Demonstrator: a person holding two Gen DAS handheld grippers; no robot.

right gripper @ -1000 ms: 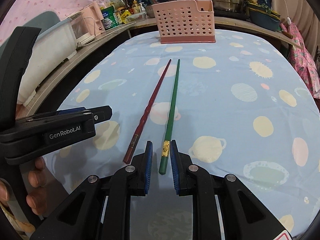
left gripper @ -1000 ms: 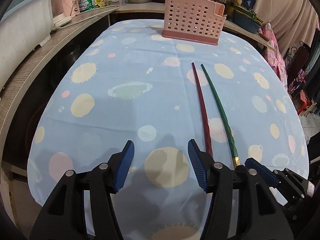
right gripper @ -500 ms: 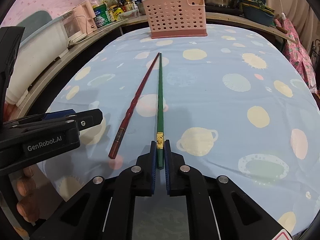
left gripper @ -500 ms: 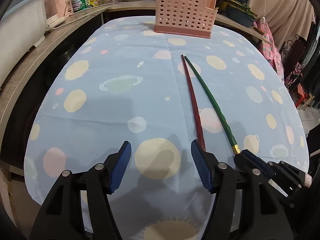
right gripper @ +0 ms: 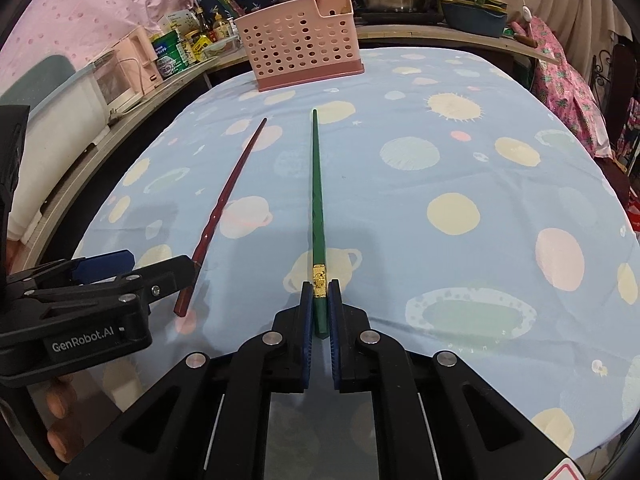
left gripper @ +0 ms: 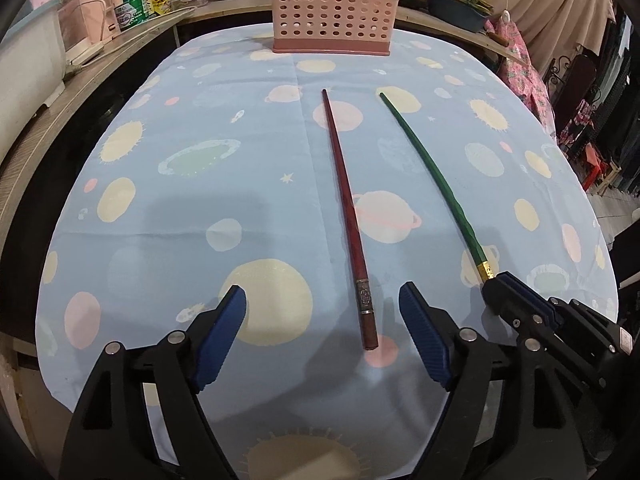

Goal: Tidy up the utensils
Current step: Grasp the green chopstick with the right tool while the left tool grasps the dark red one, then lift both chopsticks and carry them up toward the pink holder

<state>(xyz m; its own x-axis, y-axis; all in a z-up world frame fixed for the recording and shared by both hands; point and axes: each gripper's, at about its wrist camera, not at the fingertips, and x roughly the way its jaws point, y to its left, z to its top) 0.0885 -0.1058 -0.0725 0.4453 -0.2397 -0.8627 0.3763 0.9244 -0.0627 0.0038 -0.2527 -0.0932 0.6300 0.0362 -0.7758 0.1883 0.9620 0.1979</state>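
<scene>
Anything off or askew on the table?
Nothing damaged or spilled. Two loose chopsticks lie outside the pink holder: the green one is clamped in the right gripper, the red one lies free on the cloth.

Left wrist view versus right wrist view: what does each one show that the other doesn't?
Only the left wrist view shows the left claw open with the red chopstick's banded end between its pads. Only the right wrist view shows the right claw's pads shut on the green chopstick, chopsticks standing in a pot behind the basket, and fingers holding the left tool. Both show both chopsticks, the pink basket and the planet-print tablecloth.
</scene>
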